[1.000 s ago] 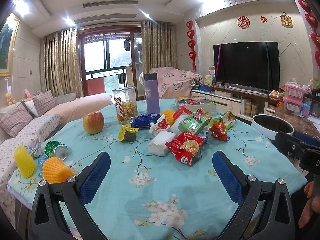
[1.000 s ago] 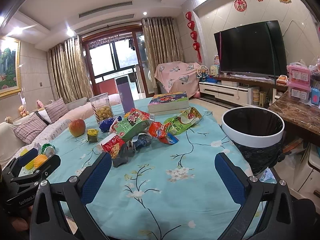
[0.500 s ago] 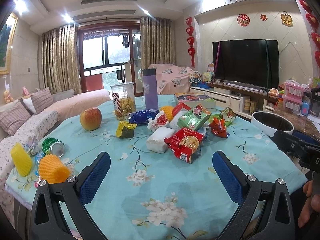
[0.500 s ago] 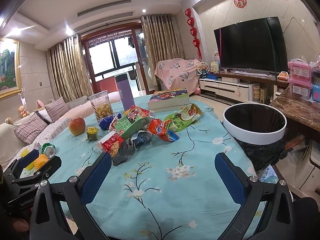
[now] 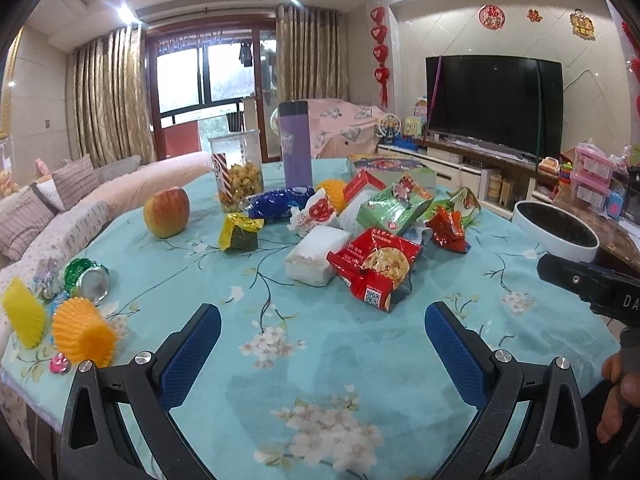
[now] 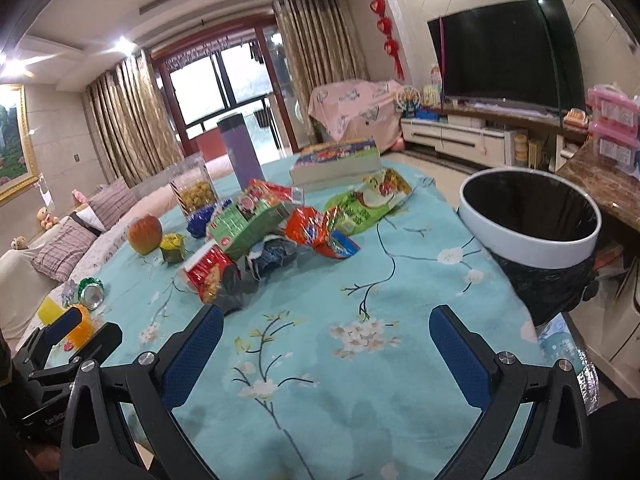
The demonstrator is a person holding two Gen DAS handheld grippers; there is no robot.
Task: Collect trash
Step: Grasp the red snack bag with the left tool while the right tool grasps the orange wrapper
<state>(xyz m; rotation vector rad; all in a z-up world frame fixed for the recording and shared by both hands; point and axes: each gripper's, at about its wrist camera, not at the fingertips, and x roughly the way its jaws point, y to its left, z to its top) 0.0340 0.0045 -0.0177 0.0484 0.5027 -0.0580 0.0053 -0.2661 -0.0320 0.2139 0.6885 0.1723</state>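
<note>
A heap of snack wrappers lies mid-table: a red packet (image 5: 374, 270), a green packet (image 5: 394, 208), a white tissue pack (image 5: 316, 256), a yellow-green wrapper (image 5: 240, 234) and a blue wrapper (image 5: 278, 206). A crushed green can (image 5: 88, 278) and an orange foam net (image 5: 82, 330) lie at the left edge. My left gripper (image 5: 322, 338) is open and empty, short of the red packet. My right gripper (image 6: 326, 338) is open and empty over the cloth. The white-rimmed bin (image 6: 530, 216) with a black liner stands off the table's right edge.
An apple (image 5: 166, 212), a clear jar of snacks (image 5: 238, 172), a purple flask (image 5: 296, 144) and a boxed book (image 6: 336, 162) stand at the far side of the table (image 5: 280, 360). A sofa runs along the left. A TV stand and a marble counter are on the right.
Both grippers have moved a little forward toward the heap and tilted slightly. The jaws stay open. Nothing on the table has moved.
</note>
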